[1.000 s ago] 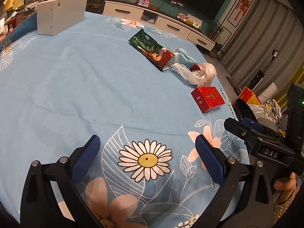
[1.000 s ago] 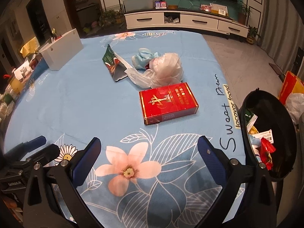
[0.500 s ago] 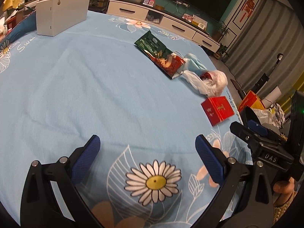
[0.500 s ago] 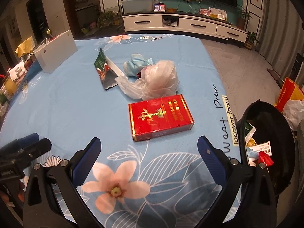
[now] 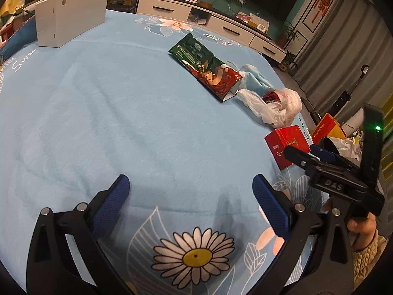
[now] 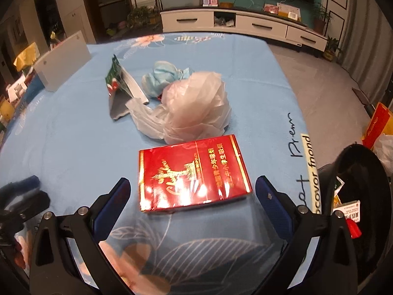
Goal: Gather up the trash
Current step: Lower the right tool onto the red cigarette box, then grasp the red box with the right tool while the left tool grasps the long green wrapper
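Note:
A flat red carton (image 6: 194, 174) lies on the blue flowered tablecloth, and my right gripper (image 6: 192, 191) stands open with the carton's near end between its fingers. Behind it sit a crumpled white plastic bag (image 6: 196, 108), a blue face mask (image 6: 162, 78) and a green and red snack packet (image 6: 115, 78). In the left wrist view the same packet (image 5: 203, 66), bag (image 5: 275, 105) and carton (image 5: 287, 142) lie far right. My left gripper (image 5: 191, 194) hangs open over bare cloth, holding nothing. The right gripper (image 5: 319, 159) shows there, beside the carton.
A black trash bin (image 6: 356, 196) with wrappers inside stands off the table's right edge. A white box (image 5: 68, 19) rests at the far left corner. A white TV cabinet (image 6: 245, 24) runs along the back wall. Red and yellow bags (image 5: 326, 127) sit on the floor.
Both grippers have moved forward over the table. The red carton now lies between the right gripper's fingers; the daisy print has slid under the left gripper.

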{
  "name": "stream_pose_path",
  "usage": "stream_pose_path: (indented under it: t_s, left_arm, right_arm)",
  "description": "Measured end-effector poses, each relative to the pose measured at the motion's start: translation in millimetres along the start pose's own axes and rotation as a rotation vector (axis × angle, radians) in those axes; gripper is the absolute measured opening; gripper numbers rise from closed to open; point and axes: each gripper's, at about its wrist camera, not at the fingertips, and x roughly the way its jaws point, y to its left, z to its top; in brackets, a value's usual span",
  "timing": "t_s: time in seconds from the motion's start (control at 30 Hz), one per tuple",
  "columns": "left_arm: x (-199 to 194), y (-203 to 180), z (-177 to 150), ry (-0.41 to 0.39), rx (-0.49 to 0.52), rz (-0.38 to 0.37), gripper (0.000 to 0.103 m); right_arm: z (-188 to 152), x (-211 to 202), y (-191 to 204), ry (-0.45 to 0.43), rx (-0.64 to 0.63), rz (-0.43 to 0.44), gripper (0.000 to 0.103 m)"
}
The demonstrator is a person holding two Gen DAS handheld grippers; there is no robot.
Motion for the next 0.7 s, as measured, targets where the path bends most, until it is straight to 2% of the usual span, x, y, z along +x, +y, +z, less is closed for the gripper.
stream_pose_path:
  t_s: [0.17, 0.27, 0.37, 0.47, 0.63, 0.7]
  left_arm:
    - [4.3, -4.1, 8.4, -0.003, 0.001, -0.007, 0.100]
    - [5.5, -7.5, 18.6, -0.021, -0.004, -0.018, 0.100]
    - [7.9, -10.0, 32.9, -0.046, -0.016, -0.031, 0.100]
    - [13.3, -14.5, 56.6, -0.086, -0.048, -0.050, 0.100]
    - [41.0, -21.2, 92.8, -0.090, -0.113, -0.060, 0.099]
    - [57.8, -25.8, 105.6, -0.076, -0.129, -0.055, 0.092]
  right_arm:
    - [5.2, 11.6, -2.0, 0.025, 0.006, 0.003, 0.099]
    - [3.5, 8.9, -5.2, 0.002, 0.036, 0.034, 0.091]
    - [-0.9, 4.2, -9.0, -0.006, 0.059, 0.035, 0.090]
    - [-6.9, -6.0, -12.0, -0.021, 0.081, 0.049, 0.090]
    - [-18.4, -20.9, -20.7, -0.042, 0.127, 0.096, 0.090]
    - [-19.4, -22.8, -24.3, -0.043, 0.139, 0.100, 0.090]
